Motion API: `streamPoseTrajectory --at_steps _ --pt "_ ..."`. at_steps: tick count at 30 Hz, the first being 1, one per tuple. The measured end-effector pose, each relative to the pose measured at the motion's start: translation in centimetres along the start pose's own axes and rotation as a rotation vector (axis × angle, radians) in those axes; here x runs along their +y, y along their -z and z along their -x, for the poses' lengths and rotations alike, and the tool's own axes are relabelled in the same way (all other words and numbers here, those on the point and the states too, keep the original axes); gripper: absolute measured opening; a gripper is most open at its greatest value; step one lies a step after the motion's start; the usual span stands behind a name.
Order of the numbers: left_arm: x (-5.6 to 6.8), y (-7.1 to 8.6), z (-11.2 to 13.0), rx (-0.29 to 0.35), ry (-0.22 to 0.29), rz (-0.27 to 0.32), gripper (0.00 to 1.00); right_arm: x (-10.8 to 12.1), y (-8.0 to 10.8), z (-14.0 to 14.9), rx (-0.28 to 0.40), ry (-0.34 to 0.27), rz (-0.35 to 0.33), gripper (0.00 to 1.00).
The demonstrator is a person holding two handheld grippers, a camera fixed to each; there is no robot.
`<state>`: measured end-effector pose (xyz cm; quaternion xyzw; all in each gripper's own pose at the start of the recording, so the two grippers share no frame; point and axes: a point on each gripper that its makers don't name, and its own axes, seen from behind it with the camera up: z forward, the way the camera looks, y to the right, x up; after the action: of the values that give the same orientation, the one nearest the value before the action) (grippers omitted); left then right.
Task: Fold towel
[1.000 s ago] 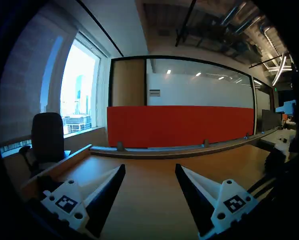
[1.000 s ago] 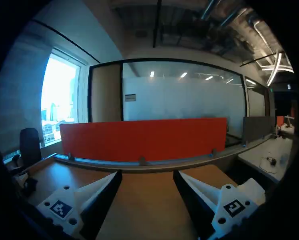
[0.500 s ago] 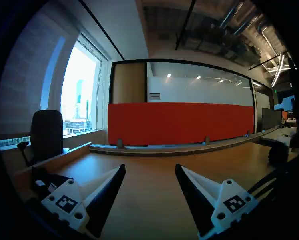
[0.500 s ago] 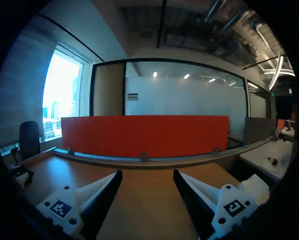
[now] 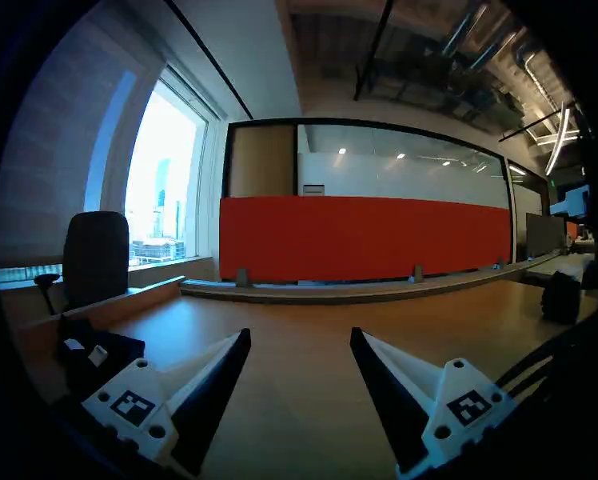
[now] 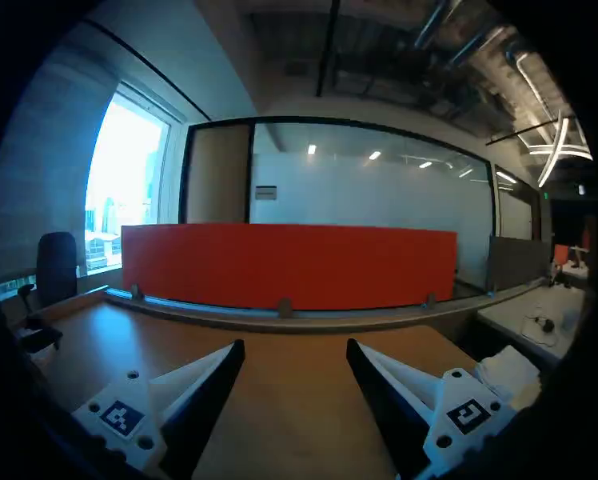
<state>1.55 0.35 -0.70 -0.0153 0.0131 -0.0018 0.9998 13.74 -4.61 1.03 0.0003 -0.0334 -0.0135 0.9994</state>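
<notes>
My left gripper (image 5: 300, 333) is open, its two fingers apart over the bare wooden desk (image 5: 299, 376) with nothing between them. My right gripper (image 6: 295, 345) is open too, above the same kind of wooden desk (image 6: 291, 392). In the right gripper view a white folded cloth (image 6: 508, 370), possibly the towel, lies at the far right, beyond the right finger and apart from it. Part of it is hidden behind that finger.
A red divider panel (image 5: 363, 238) runs along the desk's far edge. Small black items (image 5: 91, 352) sit at the left of the desk, and a black office chair (image 5: 96, 256) stands behind them. A black object (image 5: 561, 298) sits at the right. Another desk (image 6: 539, 308) stands to the right.
Both views have shifted so that more desk shows and the red divider sits higher. The black items at left have come into the left gripper view. Both grippers have stayed open.
</notes>
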Motion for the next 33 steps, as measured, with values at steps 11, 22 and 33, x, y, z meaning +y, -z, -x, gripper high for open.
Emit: streamPoseTrajectory --at_steps 11,22,33 --pt "-0.3 0.0 1.1 -0.003 0.001 -0.01 0.92 0.1 -0.1 0.7 -0.006 0.011 -0.004 0.98" --pt "-0.5 -0.4 1.9 -0.025 -0.008 -0.017 0.92 0.7 0.0 0.8 -0.003 0.009 0.0 0.99" --pt "-0.5 -0.5 1.8 -0.027 -0.011 -0.016 0.93 1.6 0.3 0.9 0.006 0.007 0.007 0.98"
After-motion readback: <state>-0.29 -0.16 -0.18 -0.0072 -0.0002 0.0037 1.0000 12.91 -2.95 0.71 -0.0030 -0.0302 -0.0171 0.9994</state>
